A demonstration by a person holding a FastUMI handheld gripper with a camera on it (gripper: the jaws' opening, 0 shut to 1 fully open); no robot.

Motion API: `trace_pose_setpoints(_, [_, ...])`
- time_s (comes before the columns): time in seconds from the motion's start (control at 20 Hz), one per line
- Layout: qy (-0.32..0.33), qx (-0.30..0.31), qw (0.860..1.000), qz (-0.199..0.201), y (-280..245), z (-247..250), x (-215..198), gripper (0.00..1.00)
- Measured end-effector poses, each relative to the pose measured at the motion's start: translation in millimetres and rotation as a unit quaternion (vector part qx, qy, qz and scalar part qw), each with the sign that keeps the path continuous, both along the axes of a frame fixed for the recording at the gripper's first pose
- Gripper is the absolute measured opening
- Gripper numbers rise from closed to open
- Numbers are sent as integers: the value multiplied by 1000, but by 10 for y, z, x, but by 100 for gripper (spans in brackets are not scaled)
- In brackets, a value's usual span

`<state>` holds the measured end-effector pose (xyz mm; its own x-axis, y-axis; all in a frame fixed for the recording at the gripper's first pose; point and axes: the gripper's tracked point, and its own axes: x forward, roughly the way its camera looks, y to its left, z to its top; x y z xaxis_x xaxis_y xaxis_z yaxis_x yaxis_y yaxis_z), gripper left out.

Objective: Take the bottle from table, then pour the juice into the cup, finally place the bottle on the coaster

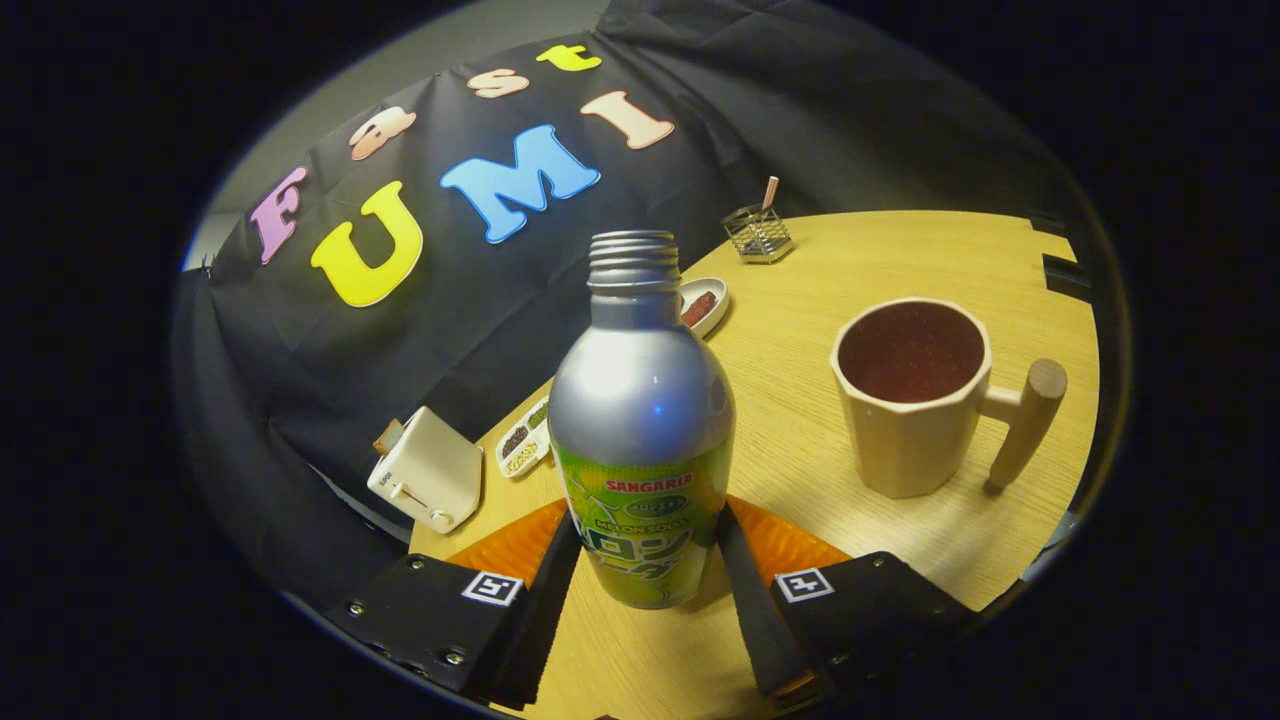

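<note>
The claw (645, 560) pinches the lower part of the uncapped aluminium soda bottle (640, 420), one finger on each side of its label, and the bottle stands upright between them. Beside it on the wooden worktop (880, 260) stands the beige cup (915, 395) with a wooden handle. An orange coaster (790, 545) lies under and behind the bottle.

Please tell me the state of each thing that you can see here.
bottle: upright, cap off, between the jaws
gripper: jaws on both sides of the bottle, grip uncertain
cup: upright on the table
coaster: flat behind the bottle
toaster: bread in slot
</note>
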<state>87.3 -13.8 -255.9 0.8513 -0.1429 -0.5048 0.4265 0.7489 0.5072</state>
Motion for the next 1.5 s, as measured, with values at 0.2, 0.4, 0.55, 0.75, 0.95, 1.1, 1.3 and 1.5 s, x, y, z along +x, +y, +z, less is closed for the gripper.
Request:
trace_pose_setpoints(0.2, [-6,-44,999,7,-9,16,207,77])
trace_pose_setpoints(0.4, [-4,-87,996,19,-26,-17,421,77])
trace_pose_setpoints(0.55, [-5,-118,993,26,-49,-19,595,77])
trace_pose_setpoints(0.75, [-2,-150,988,39,-56,-51,834,77])
trace_pose_setpoints(0.95, [4,-170,984,49,-84,-110,1026,77])
trace_pose_setpoints(1.1, [13,-182,982,51,-113,-180,1119,77])
trace_pose_setpoints(1.3, [21,-195,979,60,-113,-272,1194,77])
trace_pose_setpoints(1.5, [23,-214,974,77,-65,-317,1267,77])
